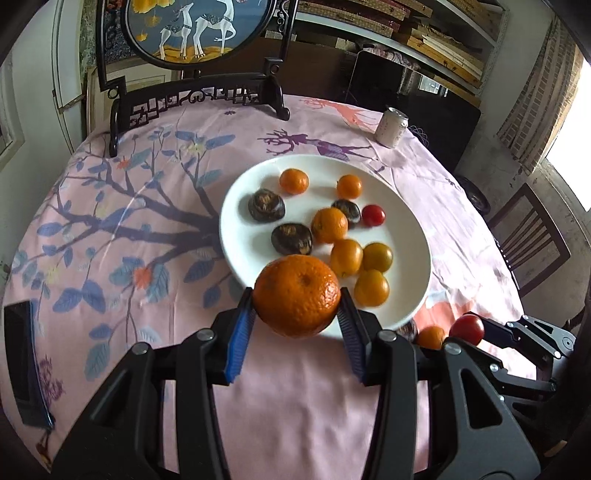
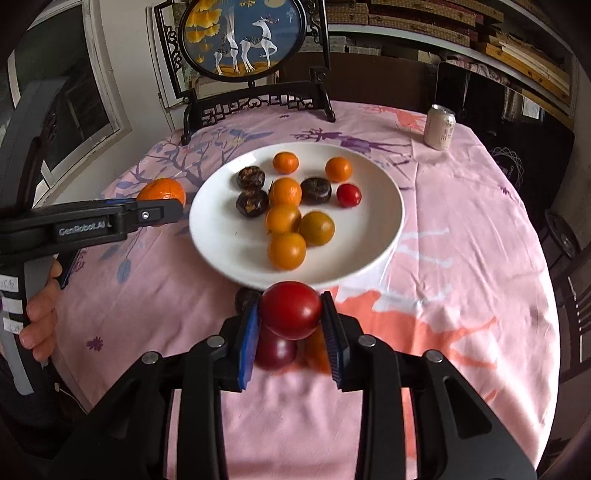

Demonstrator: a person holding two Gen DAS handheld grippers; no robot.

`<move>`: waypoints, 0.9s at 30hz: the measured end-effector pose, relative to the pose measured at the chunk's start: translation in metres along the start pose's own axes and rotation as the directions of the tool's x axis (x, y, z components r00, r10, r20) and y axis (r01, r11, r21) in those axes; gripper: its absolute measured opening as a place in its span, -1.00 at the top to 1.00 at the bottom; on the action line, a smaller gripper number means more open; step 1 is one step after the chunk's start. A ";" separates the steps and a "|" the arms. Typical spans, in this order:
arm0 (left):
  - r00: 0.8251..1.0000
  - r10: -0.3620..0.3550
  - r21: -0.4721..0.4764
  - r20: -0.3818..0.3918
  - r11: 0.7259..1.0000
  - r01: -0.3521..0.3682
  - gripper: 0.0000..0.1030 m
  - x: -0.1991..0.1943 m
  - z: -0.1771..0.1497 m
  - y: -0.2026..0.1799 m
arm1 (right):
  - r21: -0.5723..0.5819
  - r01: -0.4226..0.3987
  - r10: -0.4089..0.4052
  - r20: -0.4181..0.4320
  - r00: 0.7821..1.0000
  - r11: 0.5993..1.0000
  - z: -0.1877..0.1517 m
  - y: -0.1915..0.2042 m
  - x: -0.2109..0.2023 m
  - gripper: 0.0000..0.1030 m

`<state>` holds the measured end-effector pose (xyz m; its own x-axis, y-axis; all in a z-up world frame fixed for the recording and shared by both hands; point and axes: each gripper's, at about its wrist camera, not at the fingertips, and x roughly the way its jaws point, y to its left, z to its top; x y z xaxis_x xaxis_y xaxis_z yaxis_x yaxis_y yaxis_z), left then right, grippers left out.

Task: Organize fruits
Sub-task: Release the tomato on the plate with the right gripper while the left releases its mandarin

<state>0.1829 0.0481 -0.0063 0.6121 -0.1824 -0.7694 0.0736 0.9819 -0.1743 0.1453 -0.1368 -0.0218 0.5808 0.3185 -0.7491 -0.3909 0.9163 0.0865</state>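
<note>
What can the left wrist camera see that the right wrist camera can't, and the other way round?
Only the left wrist view shows the dark flat case at the table's left edge.

Only the right wrist view shows the person's hand and a second red tomato under the held tomato.

Both show the white plate of fruit, the drink can, the deer screen and the held mandarin.

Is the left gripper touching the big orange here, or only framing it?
Touching. In the left wrist view both blue pads of the left gripper press the sides of the big orange, no gap either side.
</note>
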 end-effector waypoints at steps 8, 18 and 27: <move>0.996 0.072 0.016 -0.059 0.997 -0.071 0.12 0.080 0.083 -0.014 | -0.057 0.042 -0.041 0.030 0.999 0.997 0.080 -0.034 0.060 0.37; 0.990 0.071 0.021 -0.120 0.997 -0.069 0.11 0.138 0.110 -0.024 | -0.033 0.085 -0.087 -0.050 0.995 0.996 0.113 -0.072 0.127 0.37; 0.995 0.099 0.041 -0.008 0.994 -0.099 -0.72 0.095 0.113 -0.023 | -0.058 0.127 -0.129 -0.041 0.991 0.990 0.095 -0.063 0.093 -0.20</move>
<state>0.3284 0.0139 -0.0063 0.6103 -0.0846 -0.7877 0.0453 0.9964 -0.0719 0.2915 -0.1421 -0.0344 0.5963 0.1874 -0.7806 -0.3547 0.9338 -0.0469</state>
